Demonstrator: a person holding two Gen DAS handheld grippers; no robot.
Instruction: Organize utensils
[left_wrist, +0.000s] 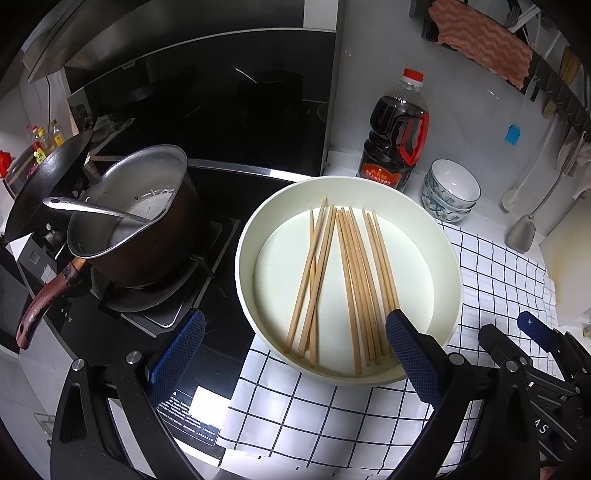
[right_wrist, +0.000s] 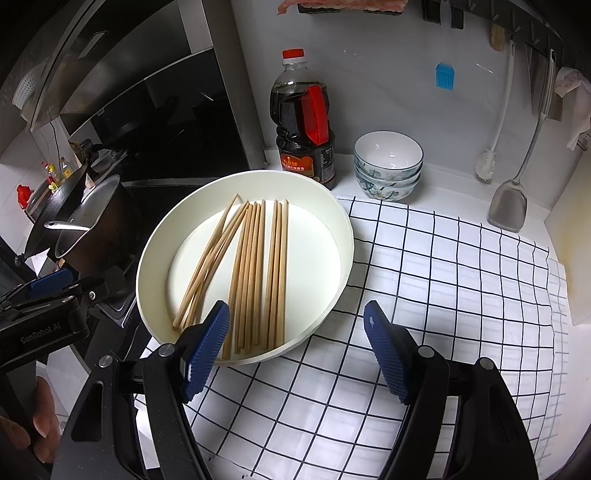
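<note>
A white round basin (left_wrist: 244, 236) (right_wrist: 347, 236) sits partly on a checked cloth, with several wooden chopsticks (left_wrist: 351, 273) (right_wrist: 255, 266) lying loose inside it. My left gripper (left_wrist: 295, 314) hovers open above the basin's near edge, one finger over the stove and the other over the chopstick ends. My right gripper (right_wrist: 295, 306) is open too; its left finger is above the basin's near rim and its right finger above the cloth. Neither holds anything. Each gripper shows at the edge of the other's view: the right gripper (left_wrist: 528, 325) and the left gripper (right_wrist: 48, 284).
Left of the basin, a dark pot (left_wrist: 147, 236) with a ladle stands on the stove, a wok (left_wrist: 48, 184) behind it. A soy sauce bottle (right_wrist: 303, 122), stacked bowls (right_wrist: 388, 166), a metal spatula (right_wrist: 508, 206) and a hanging brush line the back wall. The checked cloth (right_wrist: 443, 295) covers the counter.
</note>
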